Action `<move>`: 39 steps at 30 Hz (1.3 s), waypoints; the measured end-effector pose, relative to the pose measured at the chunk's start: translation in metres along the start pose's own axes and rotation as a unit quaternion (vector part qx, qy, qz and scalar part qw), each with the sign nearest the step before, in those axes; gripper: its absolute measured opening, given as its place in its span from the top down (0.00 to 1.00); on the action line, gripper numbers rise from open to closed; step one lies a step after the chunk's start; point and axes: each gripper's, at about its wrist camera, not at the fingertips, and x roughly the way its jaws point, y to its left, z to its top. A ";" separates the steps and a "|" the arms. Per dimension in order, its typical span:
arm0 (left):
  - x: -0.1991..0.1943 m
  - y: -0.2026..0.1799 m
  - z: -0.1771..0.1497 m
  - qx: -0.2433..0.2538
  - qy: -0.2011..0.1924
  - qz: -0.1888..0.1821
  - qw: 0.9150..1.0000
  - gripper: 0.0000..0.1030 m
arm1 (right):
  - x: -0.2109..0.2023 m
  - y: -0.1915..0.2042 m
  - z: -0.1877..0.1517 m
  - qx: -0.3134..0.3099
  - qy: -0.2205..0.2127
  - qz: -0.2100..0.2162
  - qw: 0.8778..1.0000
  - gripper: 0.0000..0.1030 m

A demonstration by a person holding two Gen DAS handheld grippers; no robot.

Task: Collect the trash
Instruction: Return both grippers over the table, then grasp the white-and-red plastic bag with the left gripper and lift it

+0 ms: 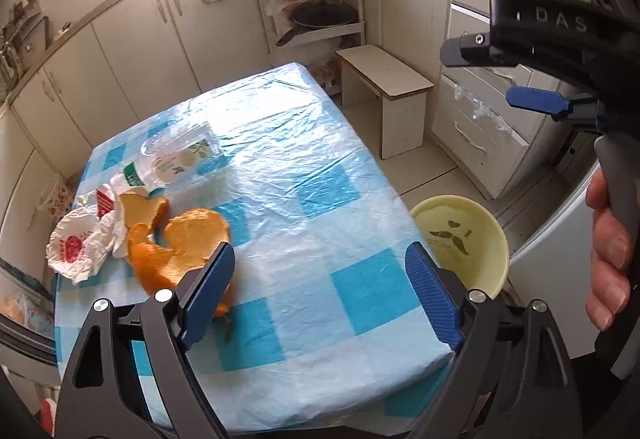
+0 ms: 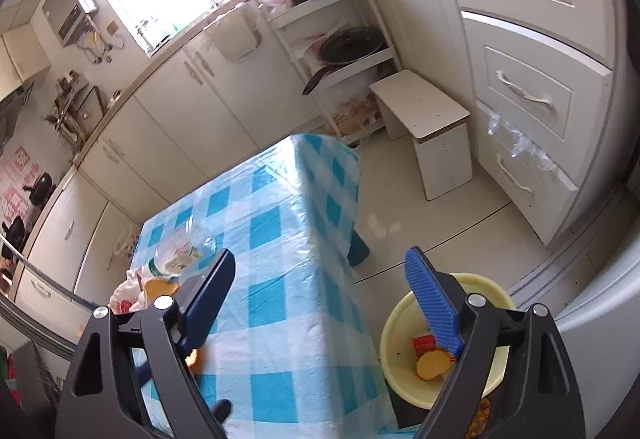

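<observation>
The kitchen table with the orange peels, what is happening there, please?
A person is clearing trash from the table with a gripper in each hand. Both the left gripper and the right gripper are open and empty. Orange peels, a crumpled plastic bag and a plastic bottle lie together on the checked cloth. The yellow bowl beside the table holds a piece of peel and a small red scrap.

The letters "DAS" stand in pale print on the black body of the right gripper (image 1: 532, 79), at the right edge of the left wrist view; print on the bottle label (image 1: 176, 159) and the red-marked plastic bag (image 1: 74, 249) is too small to read.
</observation>
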 end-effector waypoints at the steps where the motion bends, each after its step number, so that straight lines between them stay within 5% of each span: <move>1: -0.005 0.015 -0.001 -0.009 -0.005 0.005 1.000 0.17 | 0.003 0.007 -0.003 -0.007 0.003 0.000 1.000 0.19; 5: -0.012 0.086 -0.011 -0.093 -0.014 0.018 0.995 0.14 | 0.015 0.030 -0.011 -0.028 0.012 -0.002 1.000 0.16; 9: -0.006 0.167 -0.022 -0.186 0.002 0.043 0.982 0.14 | 0.030 0.052 -0.018 -0.047 0.025 -0.002 0.999 0.16; 17: -0.002 0.296 -0.056 -0.363 0.022 0.078 0.928 0.14 | 0.064 0.102 -0.037 -0.096 0.059 0.011 0.994 0.16; 24: 0.011 0.329 -0.082 -0.440 0.050 0.050 0.895 0.14 | 0.086 0.143 -0.056 -0.139 0.092 0.034 0.985 0.16; 34: 0.036 0.346 -0.085 -0.464 0.073 0.073 0.880 0.14 | 0.097 0.172 -0.080 -0.193 0.131 0.065 0.970 0.16; 39: 0.049 0.354 -0.074 -0.459 0.074 0.099 0.880 0.14 | 0.100 0.189 -0.099 -0.246 0.145 0.070 0.956 0.16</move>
